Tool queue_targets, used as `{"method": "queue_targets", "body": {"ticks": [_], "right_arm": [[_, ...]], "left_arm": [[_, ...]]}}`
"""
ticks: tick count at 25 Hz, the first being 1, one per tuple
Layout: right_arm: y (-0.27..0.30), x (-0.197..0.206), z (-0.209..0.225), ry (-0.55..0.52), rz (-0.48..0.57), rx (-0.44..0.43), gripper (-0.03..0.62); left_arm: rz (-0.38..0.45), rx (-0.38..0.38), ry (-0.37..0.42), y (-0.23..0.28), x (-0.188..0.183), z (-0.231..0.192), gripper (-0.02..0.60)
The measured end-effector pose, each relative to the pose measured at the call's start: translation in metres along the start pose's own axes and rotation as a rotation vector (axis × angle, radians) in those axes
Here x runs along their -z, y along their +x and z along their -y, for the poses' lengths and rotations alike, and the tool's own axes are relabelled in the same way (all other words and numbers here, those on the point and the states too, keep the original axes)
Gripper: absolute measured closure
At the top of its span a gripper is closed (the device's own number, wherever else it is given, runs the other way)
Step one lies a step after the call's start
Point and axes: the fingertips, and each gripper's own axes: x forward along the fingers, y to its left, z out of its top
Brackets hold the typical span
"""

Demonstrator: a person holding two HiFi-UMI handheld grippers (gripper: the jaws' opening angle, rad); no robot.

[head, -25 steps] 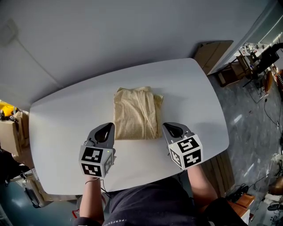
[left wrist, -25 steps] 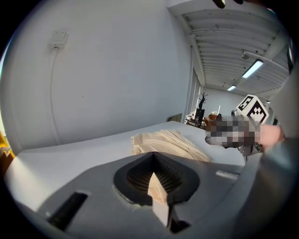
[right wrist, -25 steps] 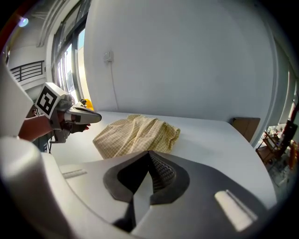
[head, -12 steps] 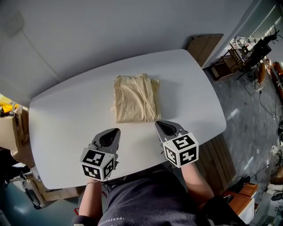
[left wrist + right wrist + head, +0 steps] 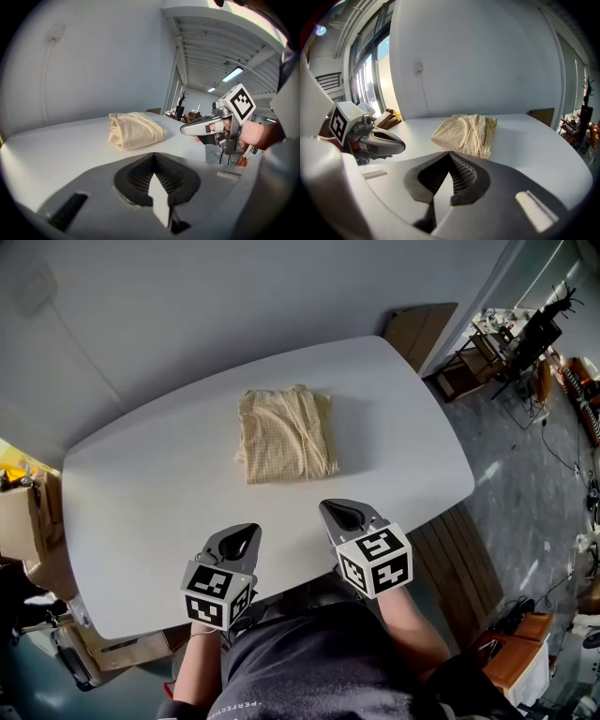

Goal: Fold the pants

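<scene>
Left hand-held gripper [image 5: 249, 531], right hand-held gripper [image 5: 327, 508] withdrew; pants [image 5: 284, 433] lie well ahead.

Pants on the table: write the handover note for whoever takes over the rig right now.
Left tool: shut, empty, above the table's near edge.
Right tool: shut, empty, beside it, also clear of the cloth.
Pants: cream checked, lying folded in a compact rectangle mid-table, touched by neither tool.
Done: the fold looks complete.
Left: probably nothing. At most, tidy the slightly uneven far edge.
</scene>
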Motion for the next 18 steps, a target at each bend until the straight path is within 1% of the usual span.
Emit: {"method": "queue_targets", "body": {"ticks": [3, 8, 15, 18], "right_arm": [[-0.001, 0.003, -0.005, 0.015, 0.005, -0.01, 0.595], [-0.004, -0.001, -0.017, 0.023, 0.019, -0.042, 0.595], [-0.006, 0.002, -0.026, 0.031, 0.008, -0.082, 0.595], [-0.009, 0.002, -0.023, 0.042, 0.01, -0.082, 0.595]], "left_arm": [[-0.007, -0.003, 0.009, -0.006, 0.006, 0.001, 0.588], [0.009, 0.007, 0.023, -0.01, 0.002, 0.005, 0.588], [0.004, 0.036, 0.05, -0.004, 0.002, 0.017, 0.588], [-0.011, 0.046, 0.062, 0.0, 0.003, 0.021, 0.588]]}}
